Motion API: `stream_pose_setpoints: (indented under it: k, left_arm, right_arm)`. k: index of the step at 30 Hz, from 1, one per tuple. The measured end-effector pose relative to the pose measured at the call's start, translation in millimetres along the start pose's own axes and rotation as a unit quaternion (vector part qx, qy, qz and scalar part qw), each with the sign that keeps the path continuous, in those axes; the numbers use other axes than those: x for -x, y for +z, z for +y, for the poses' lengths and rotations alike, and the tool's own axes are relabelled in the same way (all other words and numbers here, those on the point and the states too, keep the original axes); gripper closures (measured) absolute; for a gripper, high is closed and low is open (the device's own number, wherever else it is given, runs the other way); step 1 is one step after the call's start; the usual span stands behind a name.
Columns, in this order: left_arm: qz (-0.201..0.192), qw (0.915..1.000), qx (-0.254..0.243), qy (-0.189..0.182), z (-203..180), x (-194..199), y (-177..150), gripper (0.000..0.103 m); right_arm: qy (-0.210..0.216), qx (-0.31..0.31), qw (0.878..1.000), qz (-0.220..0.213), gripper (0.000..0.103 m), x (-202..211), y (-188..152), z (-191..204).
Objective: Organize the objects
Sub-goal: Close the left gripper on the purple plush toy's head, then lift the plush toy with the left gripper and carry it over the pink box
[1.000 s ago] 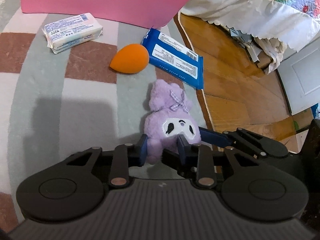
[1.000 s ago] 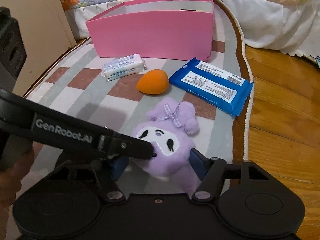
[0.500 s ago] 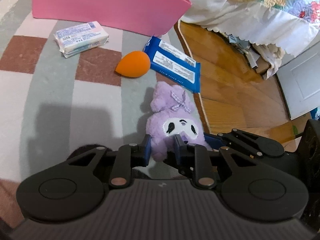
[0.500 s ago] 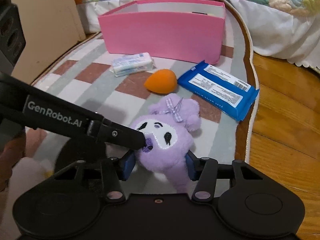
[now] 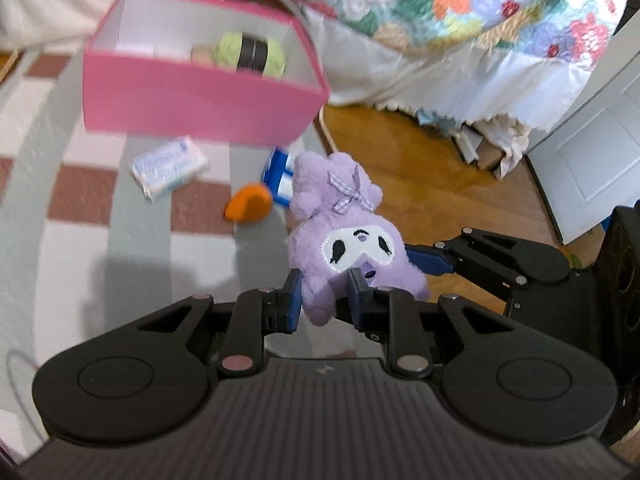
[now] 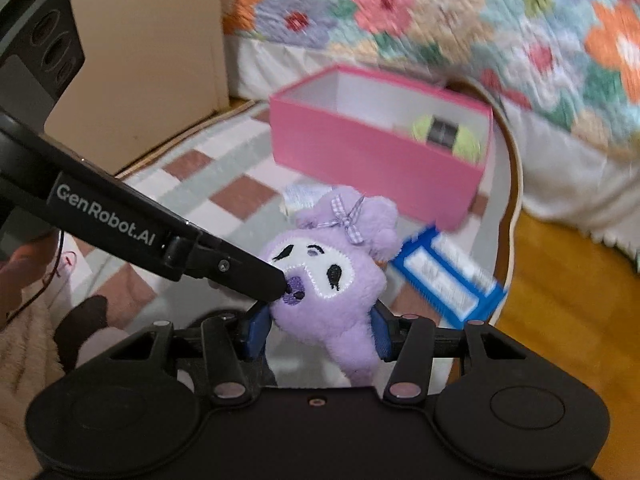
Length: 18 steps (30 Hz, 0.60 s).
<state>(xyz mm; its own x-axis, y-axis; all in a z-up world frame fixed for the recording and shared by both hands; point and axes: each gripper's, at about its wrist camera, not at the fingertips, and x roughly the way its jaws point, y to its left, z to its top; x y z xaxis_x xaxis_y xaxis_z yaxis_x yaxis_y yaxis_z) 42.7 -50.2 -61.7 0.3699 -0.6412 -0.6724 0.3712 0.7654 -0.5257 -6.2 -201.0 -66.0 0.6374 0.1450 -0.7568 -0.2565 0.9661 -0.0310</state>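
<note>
A purple plush toy [image 5: 344,232] with a white face and a checked bow hangs above the rug, held by both grippers. My left gripper [image 5: 325,300] is shut on its lower side. My right gripper [image 6: 318,330] is shut on the body of the plush toy [image 6: 328,280], with the left gripper's finger coming in from the left at the toy's face. Behind stands an open pink box [image 5: 192,96] with a green and black item inside; the pink box [image 6: 376,148] also shows in the right wrist view.
On the checked rug [image 5: 80,200] lie a white packet [image 5: 172,168], an orange sponge [image 5: 248,204] and a blue wipes pack [image 6: 448,276]. Wooden floor [image 5: 420,184] lies to the right. A bed with a floral quilt [image 6: 440,20] rises behind, and a beige cabinet [image 6: 140,52] at left.
Both grippers closed on the plush toy and lifted it off the rug. The views rose and tilted, so the inside of the pink box now shows.
</note>
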Motion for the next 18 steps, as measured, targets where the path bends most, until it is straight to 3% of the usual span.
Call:
stream_pose_setpoints:
  k: [8,18]
  left_arm:
    - [-0.064,0.9977,-0.011,0.020,-21.3,40.2,20.1,0.080]
    - [-0.106,0.9938,-0.008,0.033,-30.6,75.7,52.3,0.081]
  right_arm:
    - [-0.010,0.037,0.999,-0.034,0.047,32.1,47.0,2.1]
    - [-0.025,0.096,0.994,-0.047,0.047,52.0,96.0,15.5]
